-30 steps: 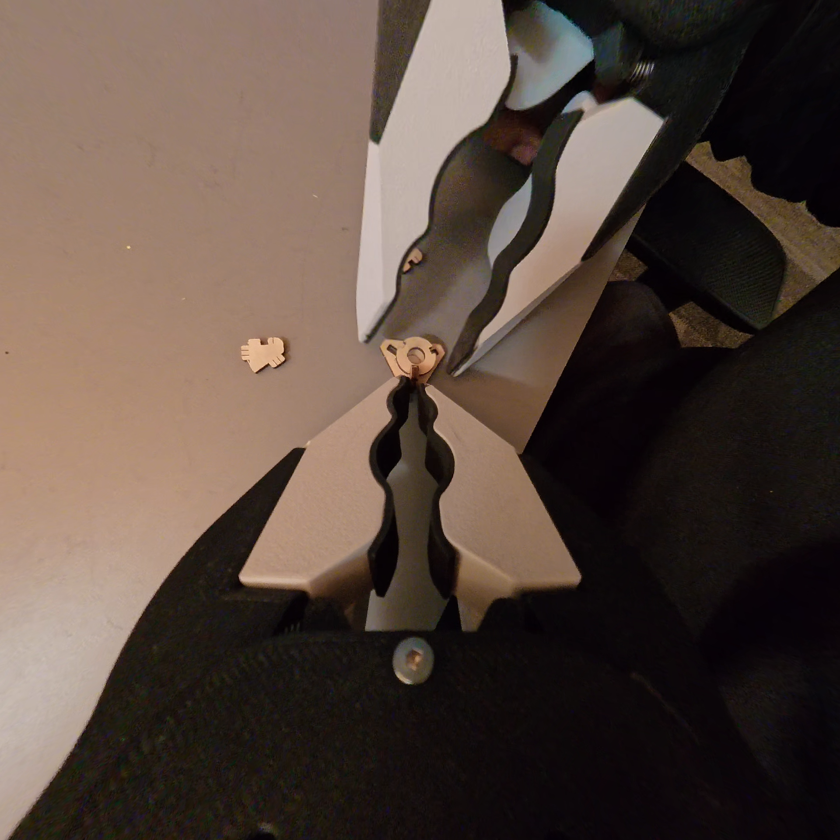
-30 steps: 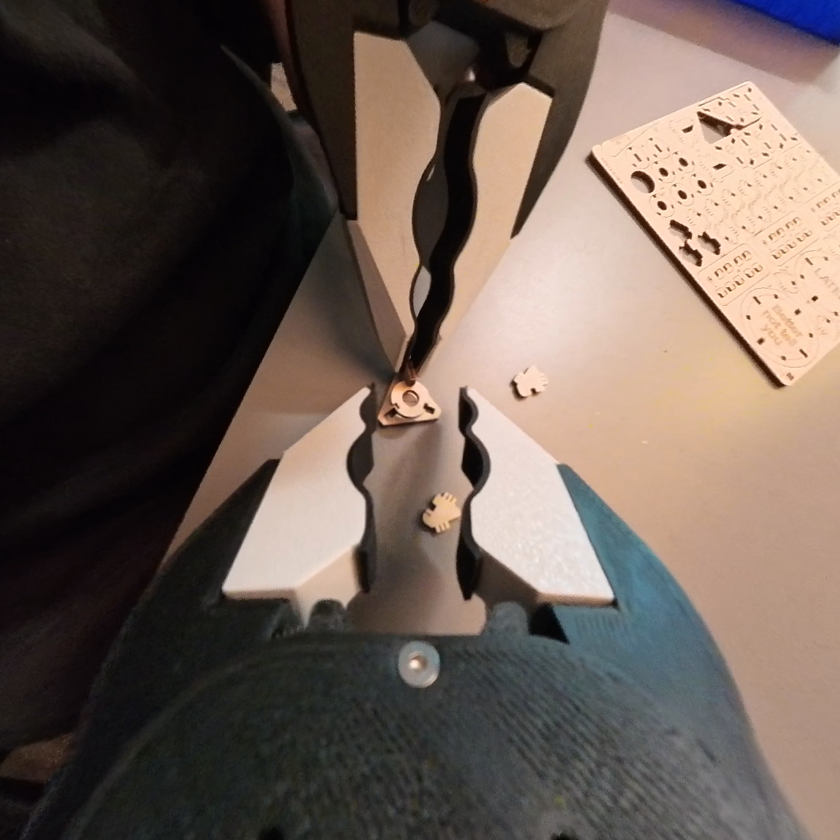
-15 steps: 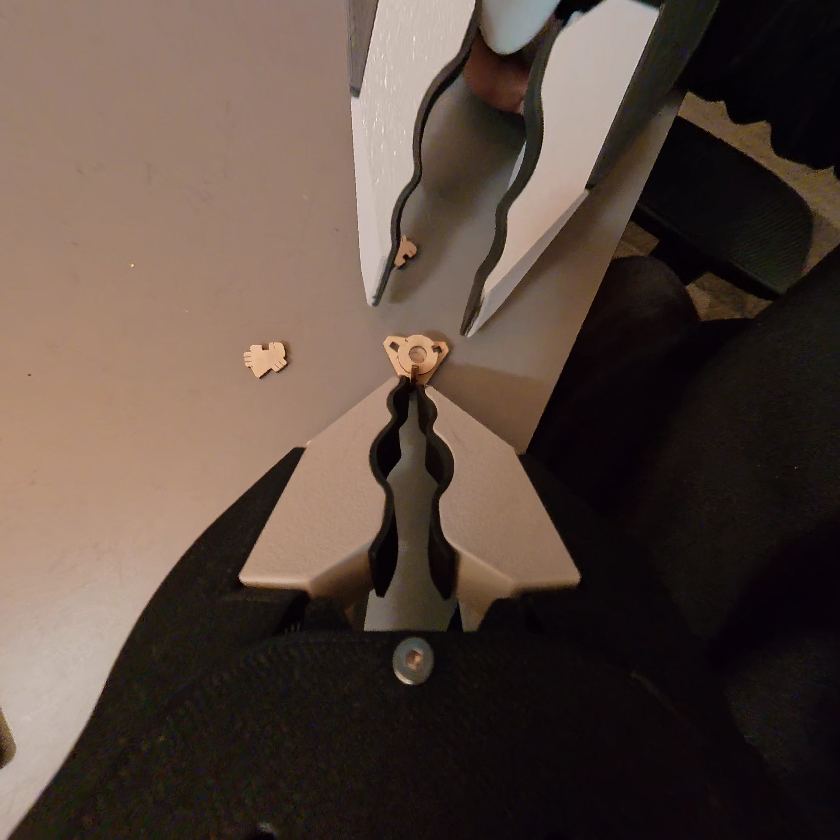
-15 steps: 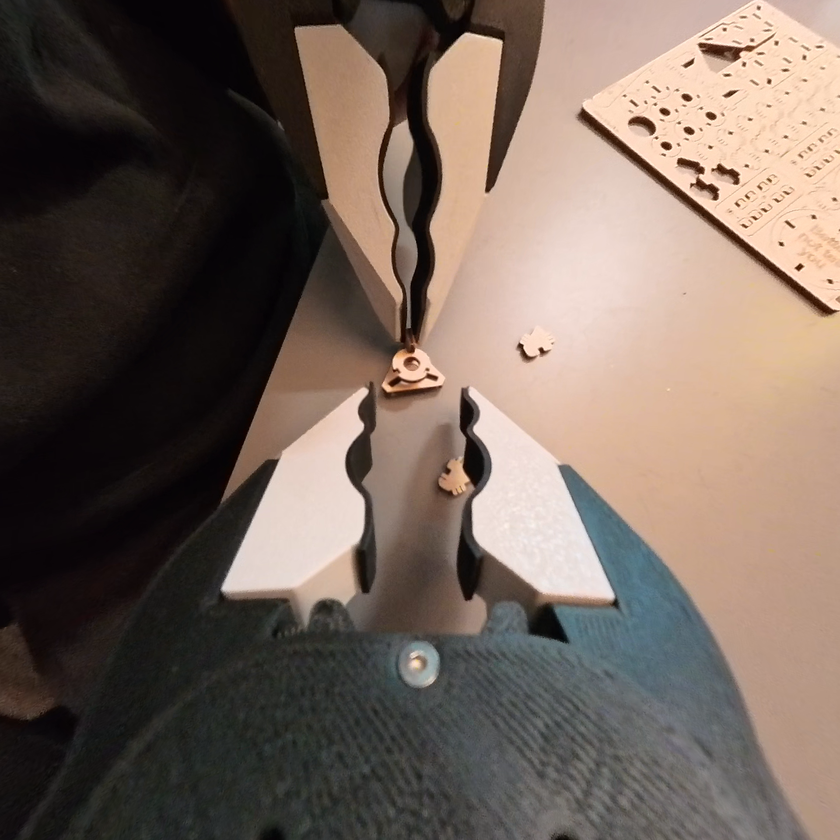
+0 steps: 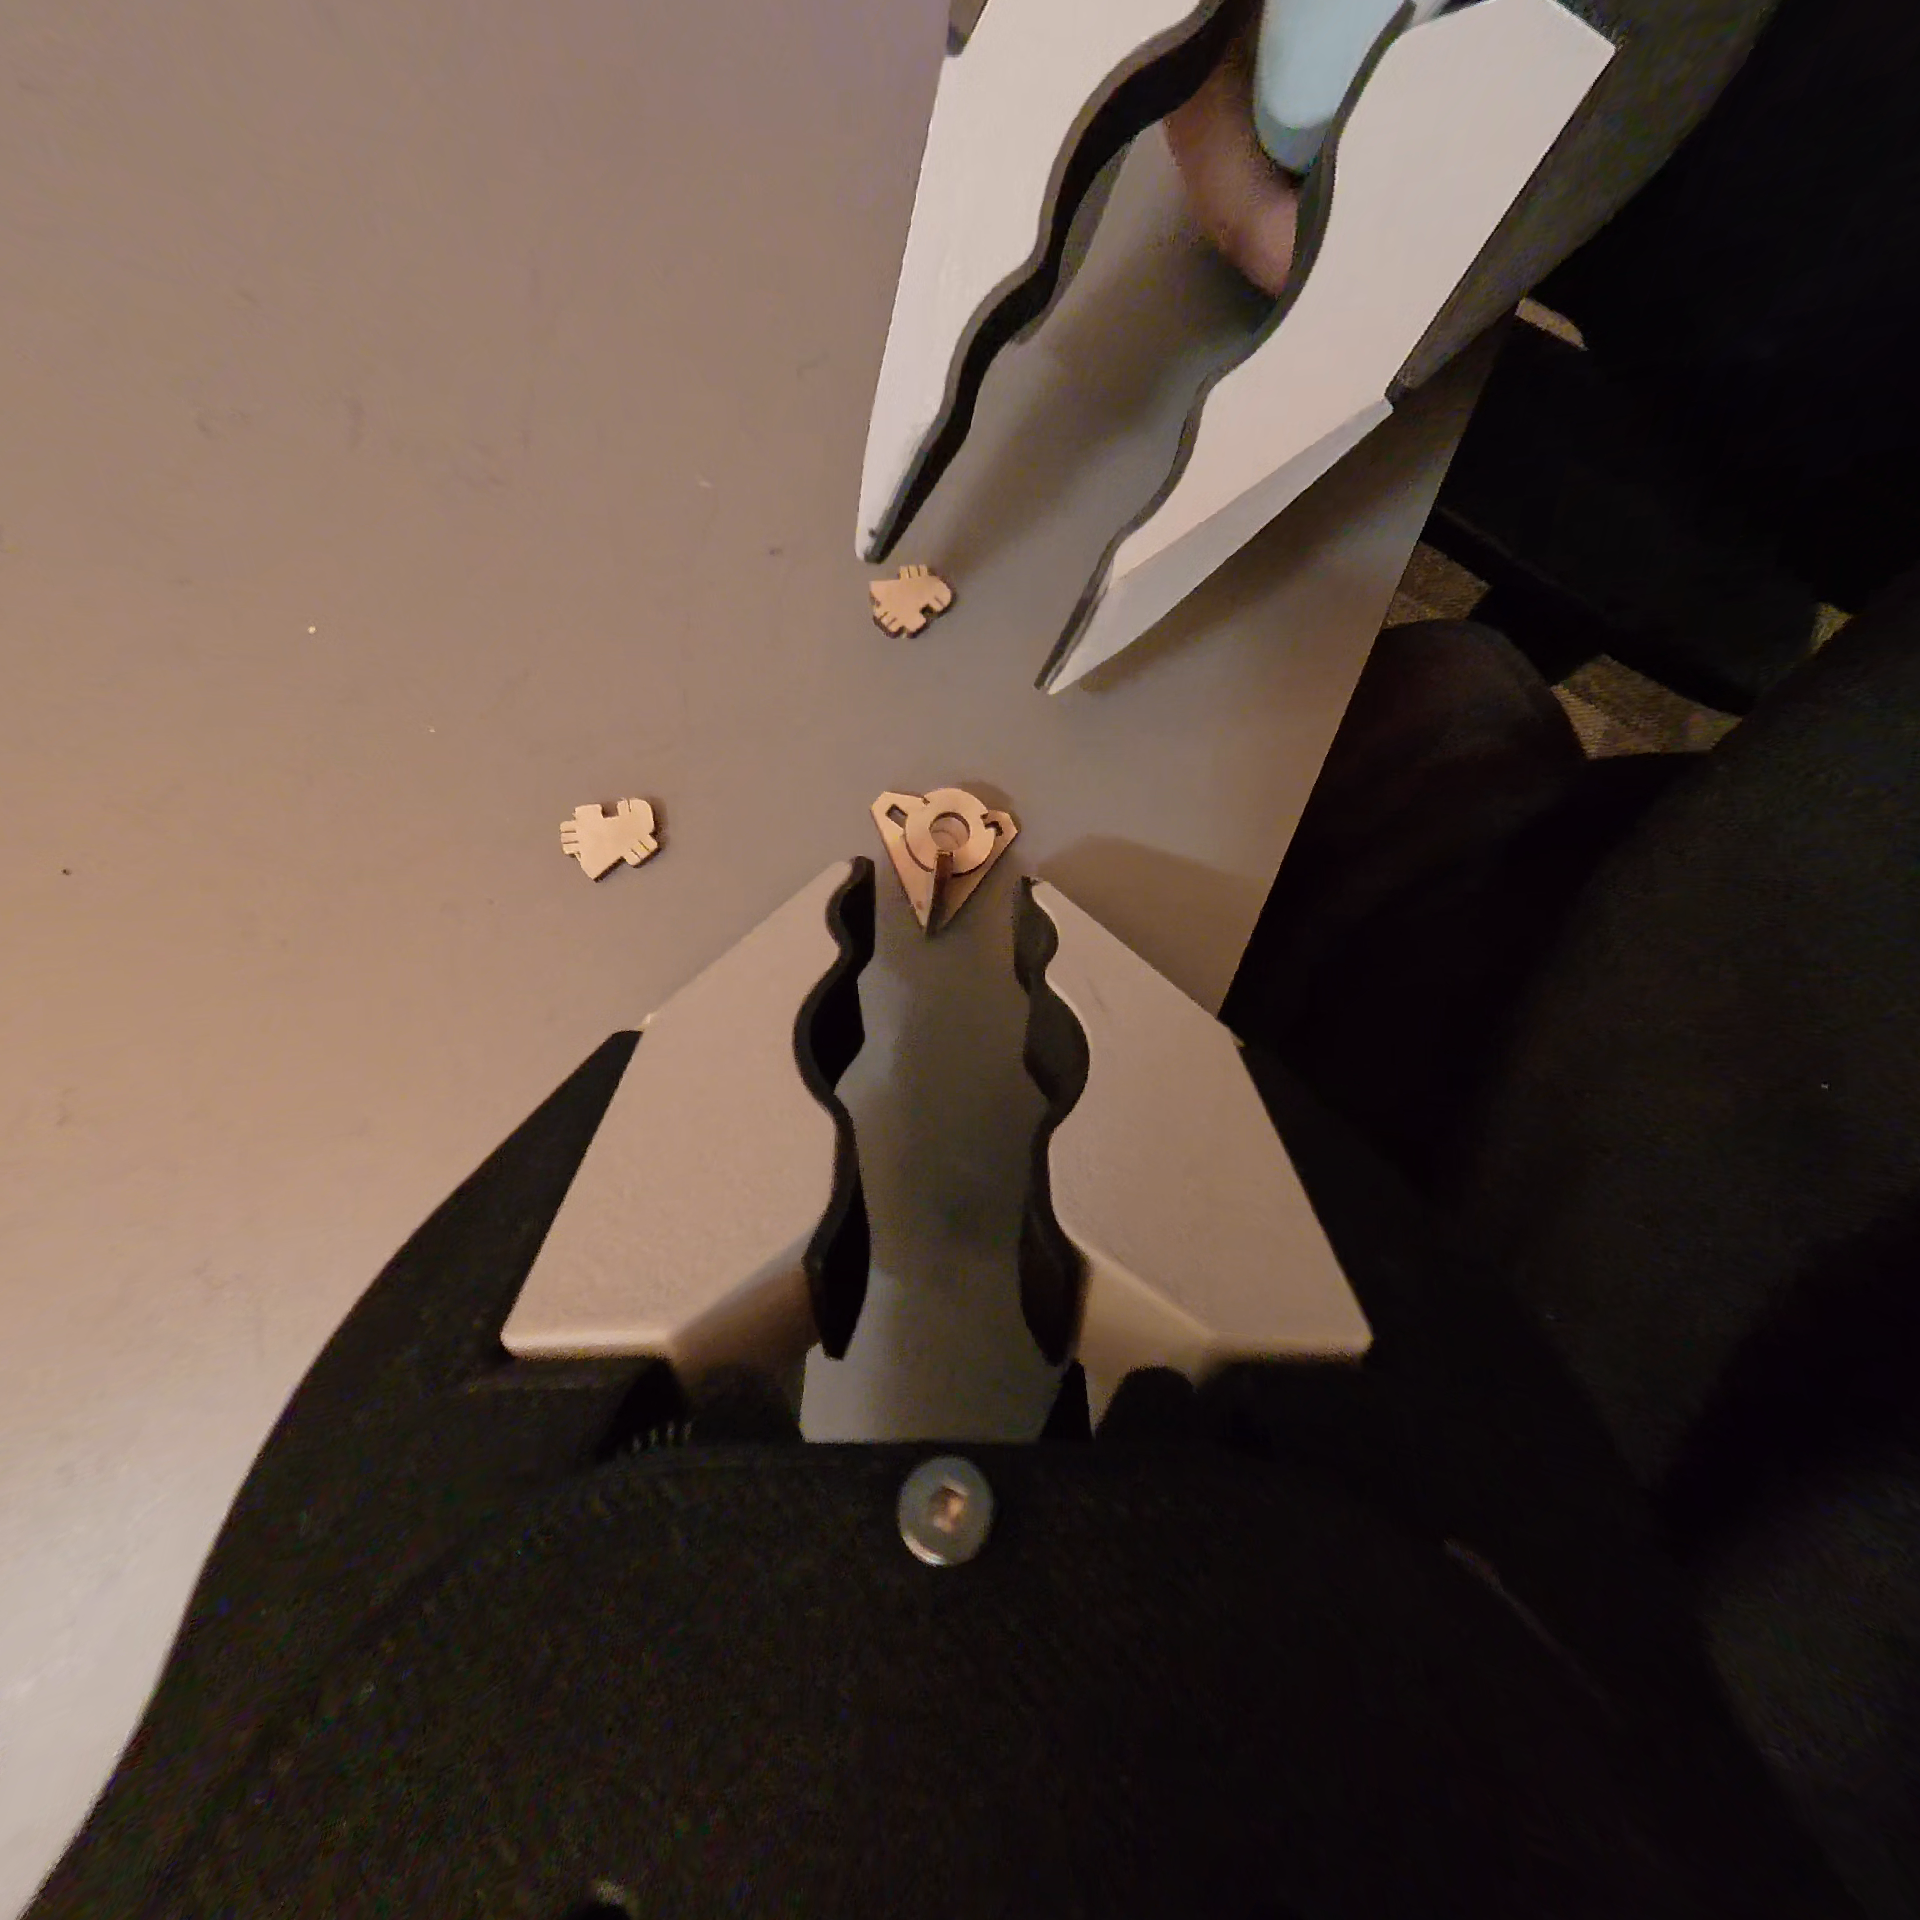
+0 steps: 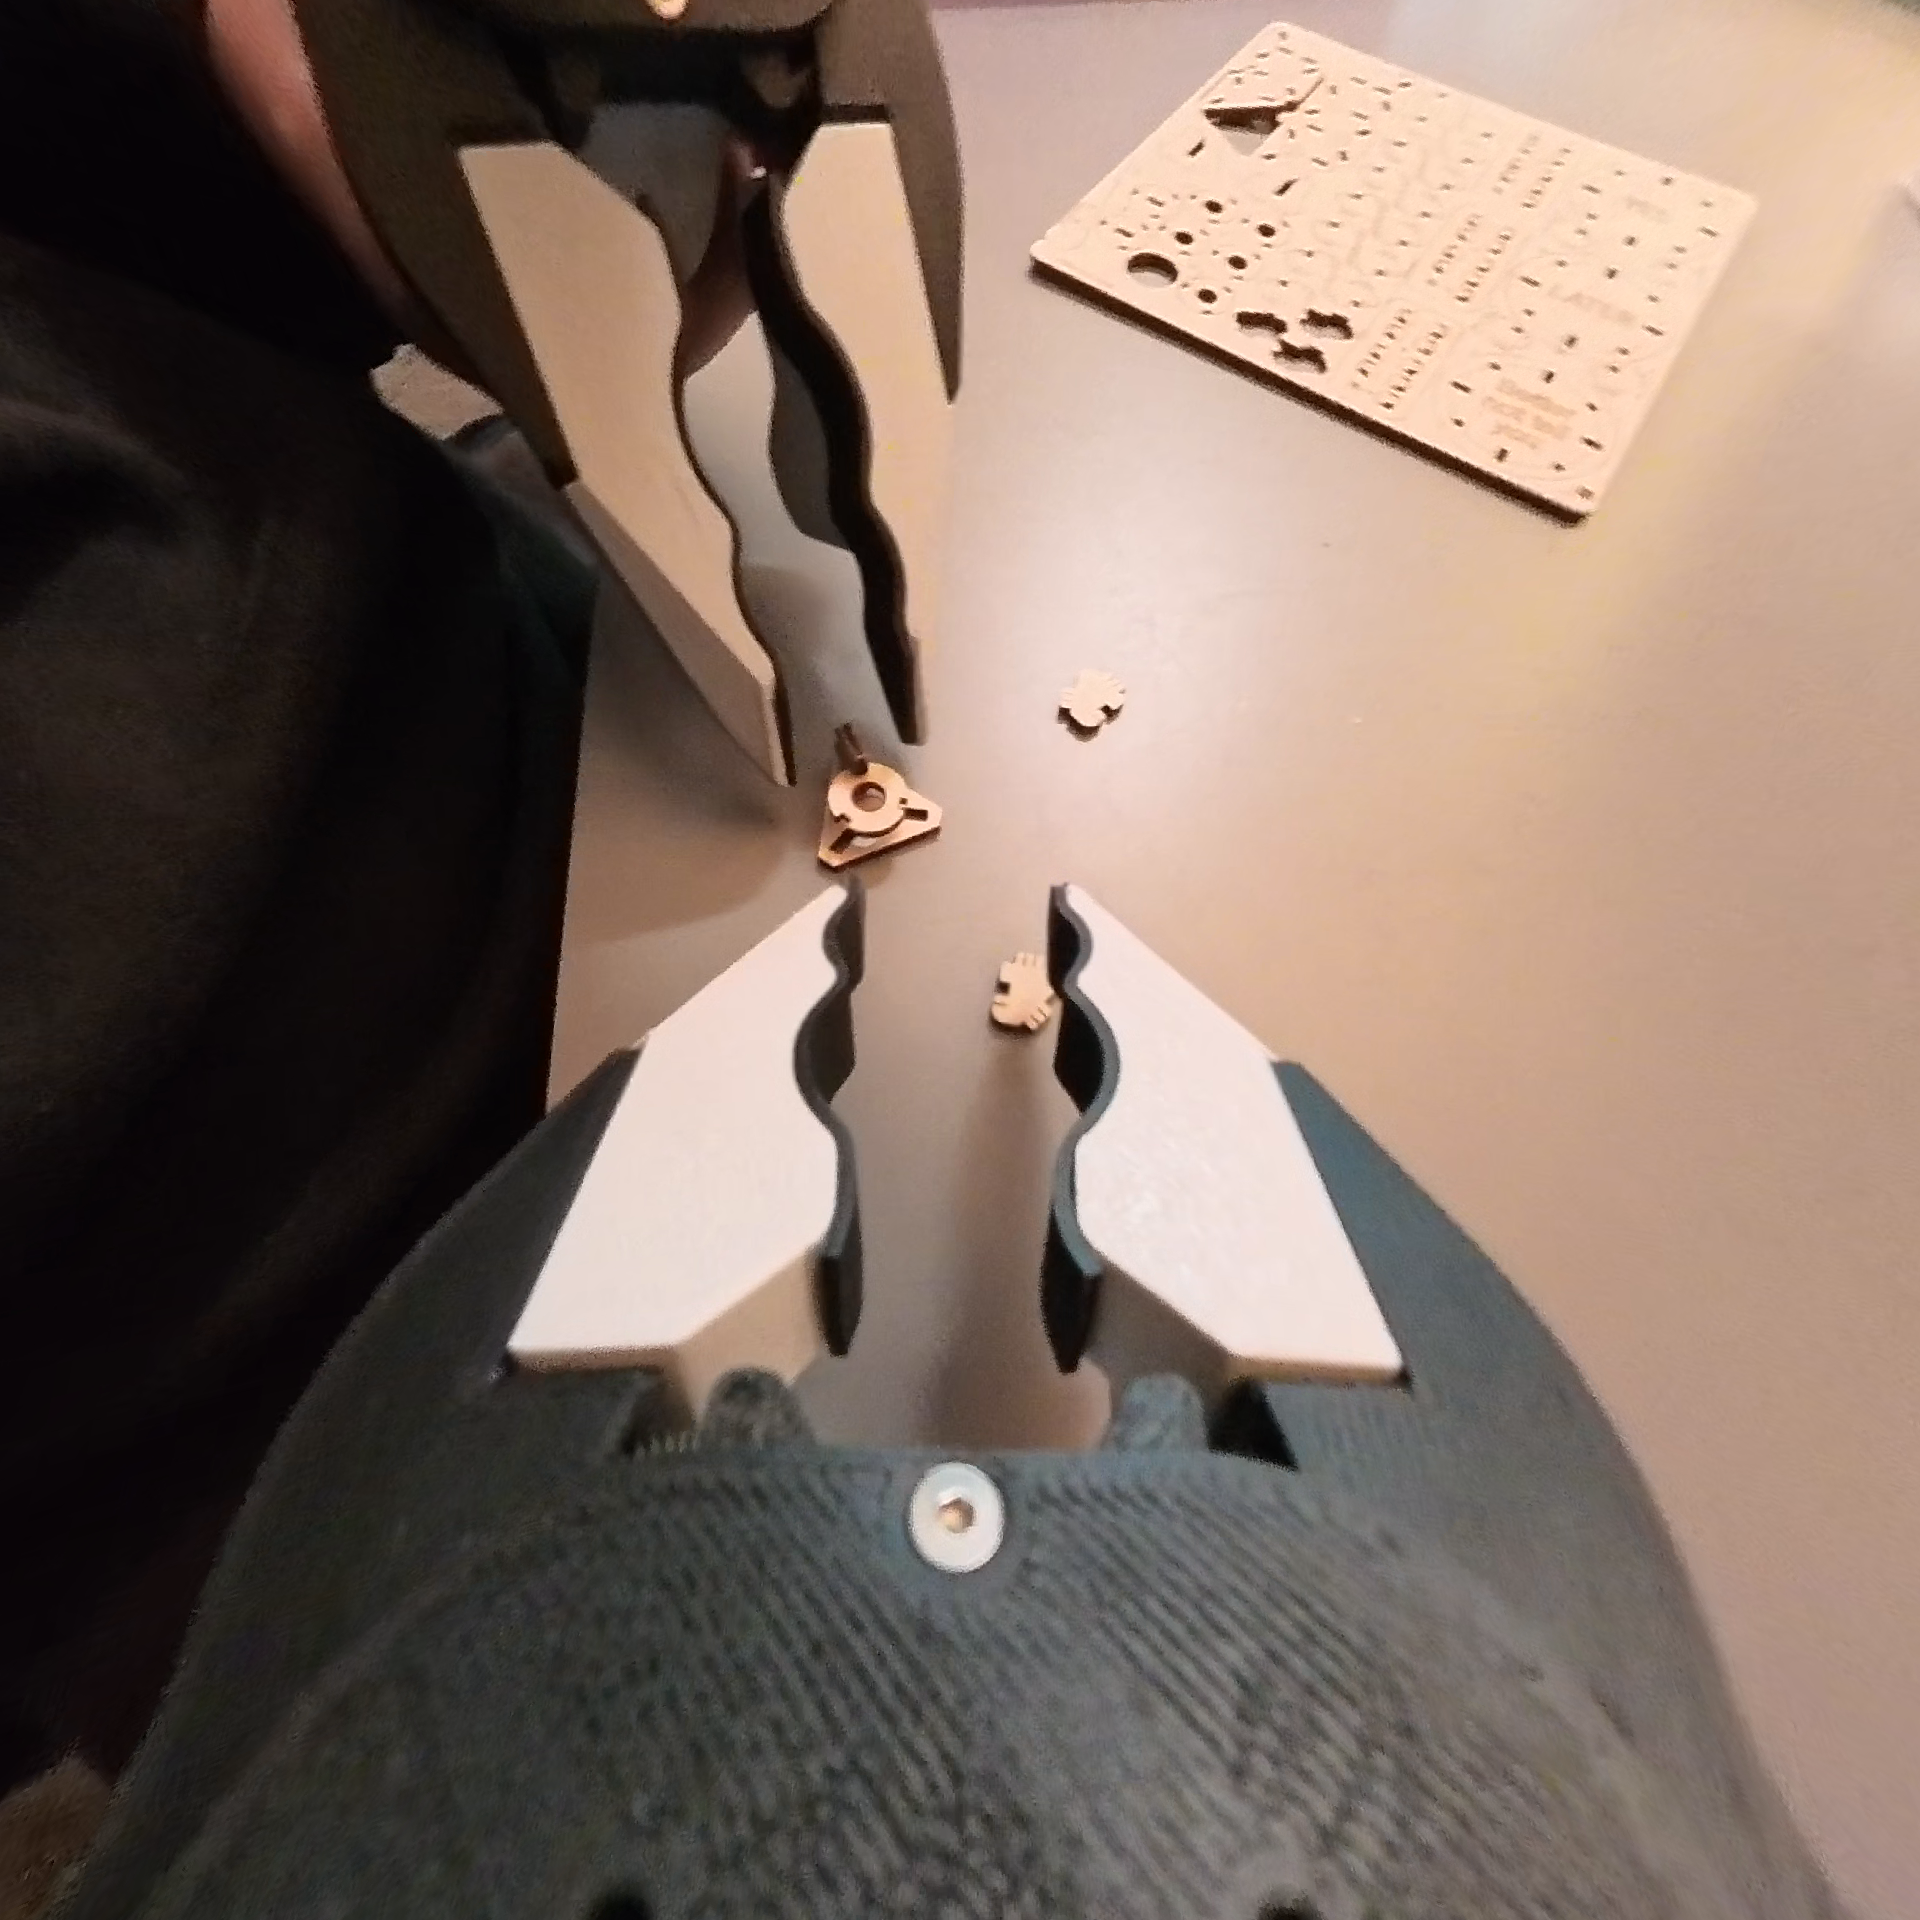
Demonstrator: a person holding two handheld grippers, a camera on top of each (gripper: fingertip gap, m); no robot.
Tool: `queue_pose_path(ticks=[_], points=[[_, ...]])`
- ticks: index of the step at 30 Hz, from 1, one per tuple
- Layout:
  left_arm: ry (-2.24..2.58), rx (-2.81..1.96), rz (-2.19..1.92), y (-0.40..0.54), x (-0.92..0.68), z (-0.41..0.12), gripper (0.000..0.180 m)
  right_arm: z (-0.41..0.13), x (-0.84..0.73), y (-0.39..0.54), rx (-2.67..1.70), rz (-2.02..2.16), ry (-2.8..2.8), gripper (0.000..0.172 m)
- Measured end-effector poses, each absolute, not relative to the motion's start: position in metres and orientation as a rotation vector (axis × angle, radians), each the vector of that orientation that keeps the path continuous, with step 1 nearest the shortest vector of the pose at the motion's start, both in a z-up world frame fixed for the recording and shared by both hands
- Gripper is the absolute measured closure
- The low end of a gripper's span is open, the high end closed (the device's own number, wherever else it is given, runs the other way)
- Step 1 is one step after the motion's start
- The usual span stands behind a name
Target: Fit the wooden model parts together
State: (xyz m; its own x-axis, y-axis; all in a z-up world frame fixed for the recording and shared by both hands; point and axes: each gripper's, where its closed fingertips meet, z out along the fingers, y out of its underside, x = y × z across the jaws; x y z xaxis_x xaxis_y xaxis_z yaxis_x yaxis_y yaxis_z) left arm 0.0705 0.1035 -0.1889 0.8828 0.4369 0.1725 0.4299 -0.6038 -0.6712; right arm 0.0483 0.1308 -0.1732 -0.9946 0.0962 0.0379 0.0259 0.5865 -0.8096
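Observation:
A small triangular wooden piece (image 5: 943, 847) with a round hole and a thin tab standing in it lies on the grey table (image 5: 312, 416). My left gripper (image 5: 943, 883) is open. The piece's point lies between its fingertips, with a gap on each side. In the right wrist view the piece (image 6: 878, 816) lies just ahead of my open, empty right gripper (image 6: 954, 899) and below the left gripper (image 6: 847, 748). A small notched wooden piece (image 6: 1023, 992) lies on the table beside the right gripper's right finger (image 6: 1081, 987). The right gripper (image 5: 966, 613) shows farther off in the left wrist view.
A second small notched piece (image 5: 611, 840) lies left of the left gripper and also shows in the right wrist view (image 6: 1091, 698). A flat wooden cut-out sheet (image 6: 1403, 270) lies at the far right. The table edge (image 5: 1309, 831) and a person's dark clothing (image 5: 1610, 1039) are close by. Tip to tip, the grippers are about 5 cm apart.
My left gripper was shut on the triangular piece's tab. It has opened and the piece now lies loose on the table. My right gripper, open throughout, has drawn back from the piece.

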Motion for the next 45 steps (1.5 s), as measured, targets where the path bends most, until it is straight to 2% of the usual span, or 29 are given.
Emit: queue_pose_path(ticks=[8, 17, 20, 23, 28, 34, 41, 45], points=[[-0.613, -2.284, 0.029, 0.105, 0.07, -0.193, 0.155, -0.177, 0.035, 0.145, -0.406, 1.321, -2.669, 0.141], [-0.633, -2.241, 0.027, 0.101, 0.068, -0.192, 0.155, -0.195, 0.033, 0.144, -0.499, 1.227, -2.753, 0.143], [-0.632, -2.202, 0.022, 0.101, 0.066, -0.186, 0.154, -0.195, 0.028, 0.146, -0.483, 1.23, -2.729, 0.162], [-0.634, -2.133, 0.019, 0.1, 0.063, -0.176, 0.153, -0.194, 0.031, 0.145, -0.477, 1.226, -2.751, 0.162], [-0.589, -1.973, 0.06, 0.1, 0.061, -0.147, 0.155, -0.154, 0.055, 0.124, -0.511, 1.63, -2.772, 0.162], [-0.442, -1.935, 0.098, 0.11, 0.079, -0.134, 0.16, -0.125, 0.081, 0.105, -0.831, 2.173, -2.917, 0.162], [-0.355, -2.003, 0.209, 0.112, 0.086, -0.141, 0.163, -0.136, 0.092, 0.103, -1.036, 2.198, -3.057, 0.162], [-0.303, -2.009, 0.222, 0.114, 0.091, -0.142, 0.177, -0.133, 0.091, 0.103, -1.104, 2.247, -3.06, 0.162]])
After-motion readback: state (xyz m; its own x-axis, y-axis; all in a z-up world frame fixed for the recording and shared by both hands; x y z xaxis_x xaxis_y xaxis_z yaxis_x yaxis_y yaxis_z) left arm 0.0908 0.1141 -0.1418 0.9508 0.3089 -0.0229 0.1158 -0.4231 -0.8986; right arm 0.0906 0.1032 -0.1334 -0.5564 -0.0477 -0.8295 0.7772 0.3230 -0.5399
